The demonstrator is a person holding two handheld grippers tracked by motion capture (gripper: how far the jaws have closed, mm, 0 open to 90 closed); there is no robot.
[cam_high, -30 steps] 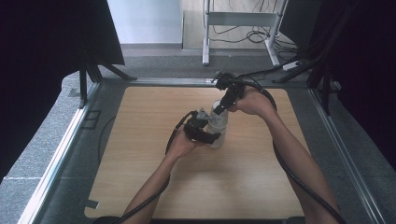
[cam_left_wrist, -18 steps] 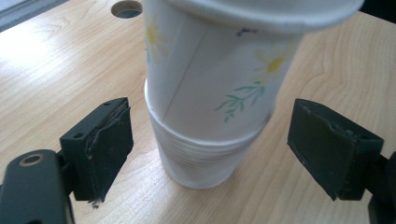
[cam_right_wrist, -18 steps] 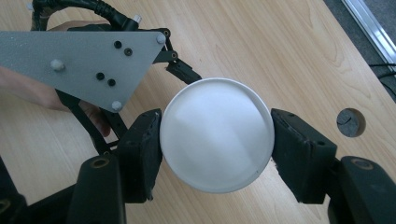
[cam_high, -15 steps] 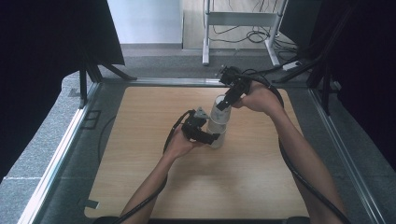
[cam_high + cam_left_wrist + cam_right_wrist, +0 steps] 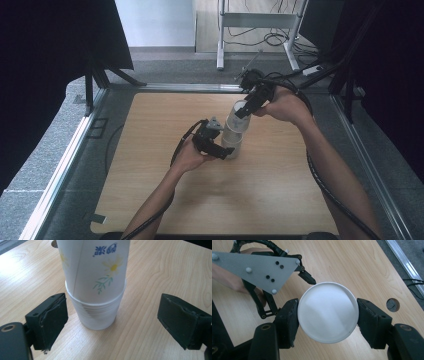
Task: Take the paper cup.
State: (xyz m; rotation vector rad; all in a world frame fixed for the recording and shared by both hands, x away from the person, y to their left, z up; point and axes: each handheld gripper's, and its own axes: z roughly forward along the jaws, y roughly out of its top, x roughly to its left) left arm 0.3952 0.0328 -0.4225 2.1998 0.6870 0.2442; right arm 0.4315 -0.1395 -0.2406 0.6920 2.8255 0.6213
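Note:
A stack of white paper cups (image 5: 231, 146) stands mid-table. A daisy-printed top cup (image 5: 239, 116) rises partly out of it, tilted a little. My right gripper (image 5: 246, 107) is shut on this cup's rim from above; in the right gripper view its pads press both sides of the round white cup (image 5: 328, 315). My left gripper (image 5: 223, 151) lies low beside the stack. In the left gripper view the lower cups (image 5: 96, 316) stand between its pads (image 5: 53, 317) without touching them, and the printed cup (image 5: 97, 267) sits above. Its jaws have just been opening.
The wooden table (image 5: 150, 125) is ringed by a metal frame (image 5: 70, 150). A round hole (image 5: 392, 304) sits in the tabletop near its edge. The left gripper's grey plate (image 5: 254, 267) shows beside the cup. Cables trail from both grippers.
The right gripper has lifted the top cup higher out of the stack and away from the person. The left gripper's jaws have opened off the lower cups.

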